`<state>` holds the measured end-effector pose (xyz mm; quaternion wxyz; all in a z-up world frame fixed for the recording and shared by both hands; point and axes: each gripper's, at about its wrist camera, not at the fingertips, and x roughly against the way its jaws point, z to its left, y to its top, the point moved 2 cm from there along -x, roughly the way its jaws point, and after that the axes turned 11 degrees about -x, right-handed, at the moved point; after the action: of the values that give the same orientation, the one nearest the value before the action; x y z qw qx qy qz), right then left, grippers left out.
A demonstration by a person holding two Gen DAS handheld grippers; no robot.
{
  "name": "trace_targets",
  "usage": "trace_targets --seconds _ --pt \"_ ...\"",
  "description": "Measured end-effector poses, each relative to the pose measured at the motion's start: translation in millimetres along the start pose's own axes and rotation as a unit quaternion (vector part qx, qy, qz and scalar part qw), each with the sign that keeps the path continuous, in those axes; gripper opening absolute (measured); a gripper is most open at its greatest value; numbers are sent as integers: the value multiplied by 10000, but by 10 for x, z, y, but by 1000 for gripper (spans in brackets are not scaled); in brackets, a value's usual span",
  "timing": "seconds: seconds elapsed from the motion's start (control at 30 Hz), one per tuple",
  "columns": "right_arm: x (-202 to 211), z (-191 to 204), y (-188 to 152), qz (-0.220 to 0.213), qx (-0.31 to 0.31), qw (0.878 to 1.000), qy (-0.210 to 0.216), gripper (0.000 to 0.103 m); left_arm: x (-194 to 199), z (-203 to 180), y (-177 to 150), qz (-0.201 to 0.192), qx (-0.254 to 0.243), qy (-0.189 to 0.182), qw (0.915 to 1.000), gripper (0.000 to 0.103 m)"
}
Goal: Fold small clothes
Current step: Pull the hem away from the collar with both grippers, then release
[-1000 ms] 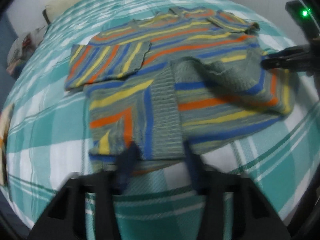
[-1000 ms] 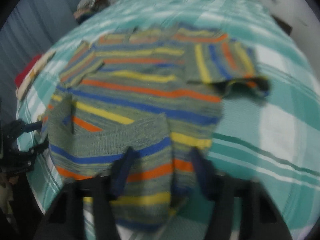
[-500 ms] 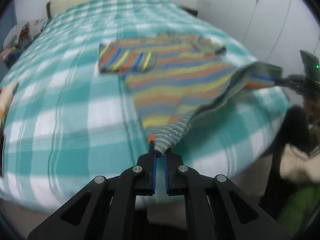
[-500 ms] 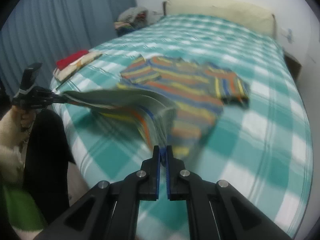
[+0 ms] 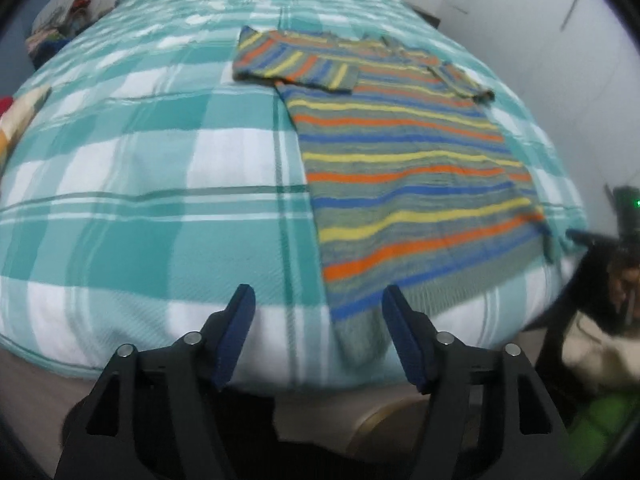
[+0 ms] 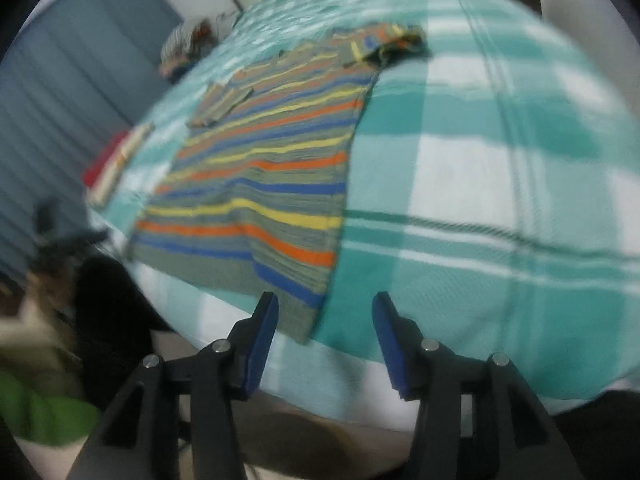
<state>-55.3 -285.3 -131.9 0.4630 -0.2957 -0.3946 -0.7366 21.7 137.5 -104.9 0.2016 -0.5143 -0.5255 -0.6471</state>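
Observation:
A striped knit sweater (image 5: 404, 184) in grey, blue, orange and yellow lies flat on the bed, both sleeves folded in over the chest, hem at the near edge. It also shows in the right wrist view (image 6: 264, 176). My left gripper (image 5: 318, 318) is open and empty just off the hem's left corner. My right gripper (image 6: 324, 322) is open and empty just off the hem's right corner. The right gripper also shows at the left wrist view's right edge (image 5: 576, 238); the left gripper is a blur at the right wrist view's left (image 6: 76, 240).
The bed has a teal and white checked cover (image 5: 160, 168). Folded clothes (image 6: 116, 164) lie near its left edge, and a pile of things (image 5: 60, 12) sits beyond the far left corner. A blue curtain (image 6: 68, 76) hangs left.
Both grippers held the hem's corners lifted and stretched half a second ago. Now the sweater lies spread flat and both grippers have opened and let go.

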Motion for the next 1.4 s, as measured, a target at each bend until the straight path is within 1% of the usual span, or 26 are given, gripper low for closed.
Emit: trace_targets --seconds 0.1,0.13,0.17,0.2,0.27,0.33,0.43,0.5,0.57,0.63,0.7,0.8,0.83,0.9,0.97,1.0,1.03,1.07,1.1,1.13,1.17,1.2,1.23,1.27,1.33,1.4 --pt "-371 -41 21 439 -410 9974 401 50 -392 -101 14 474 308 -300 9979 67" --pt "-494 -8 -4 573 -378 9963 515 46 -445 -155 18 523 239 -241 9981 45" --pt "-568 38 -32 618 -270 9961 569 23 -465 -218 16 541 83 -200 9983 4" --pt "-605 107 -39 602 -122 9966 558 5 -448 -260 11 574 29 -367 9977 5" --pt "-514 186 -17 474 -18 9975 524 6 -253 -216 -12 358 186 -496 9980 4" --pt "-265 256 -12 321 89 9980 536 6 -41 -124 -58 176 284 -599 9976 4" --pt "-23 323 -66 385 201 9983 392 6 31 -81 -130 247 229 -607 9976 4" --pt "-96 271 -103 559 149 9979 275 6 -135 -130 -159 523 71 -434 9977 4" --pt "-310 128 -153 764 103 9970 -51 6 -368 -215 -174 837 -40 -228 9962 5" --pt "-594 0 -216 960 -16 9949 -315 6 -443 -266 -159 919 -136 -38 9957 5" --pt "-649 -58 -200 909 -222 9953 -237 6 -409 -277 -139 939 -108 11 9955 5" --pt "-582 -13 -211 837 -147 9960 -280 6 -340 -298 -130 910 -119 256 9955 14" --pt "-575 -5 -228 829 -126 9960 -309 6 -286 -303 -134 882 -130 357 9954 22" --pt "-501 -31 -259 914 -116 9949 -401 15 -124 -292 -137 781 -145 541 9954 30" --pt "-369 -21 -248 890 -76 9946 -524 32 169 -242 -85 487 -134 762 9958 40" --pt "-225 -28 -211 773 25 9950 -627 36 269 -227 -63 367 -133 861 9955 44" --pt "-107 -25 -162 632 133 9949 -780 44 430 -189 14 157 -148 1040 9943 50" --pt "19 -27 -89 468 266 9936 -990 48 579 -161 119 -101 -169 1279 9916 56" --pt "169 -15 41 217 495 9895 -1339 49 689 -163 234 -354 -177 1476 9883 60" --pt "255 15 168 30 697 9846 -1602 52 785 -182 373 -666 -170 1577 9851 67" --pt "311 65 319 -148 903 9784 -1853 56 841 -200 499 -946 -144 1534 9835 73" --pt "354 126 508 -347 1112 9713 -2076 56 852 -256 628 -1158 -103 1431 9829 76" --pt "375 214 698 -547 1340 9647 -2199 58 809 -367 778 -1375 -74 1241 9827 80" --pt "335 326 931 -697 1577 9599 -2211 60 731 -487 899 -1539 -80 1065 9823 87" --pt "172 493 1310 -829 1774 9579 -2101 61 469 -687 1074 -1722 -56 863 9813 93" --pt "-125 680 1711 -935 2022 9556 -1927 61 138 -837 1128 -1701 -65 705 9829 93"
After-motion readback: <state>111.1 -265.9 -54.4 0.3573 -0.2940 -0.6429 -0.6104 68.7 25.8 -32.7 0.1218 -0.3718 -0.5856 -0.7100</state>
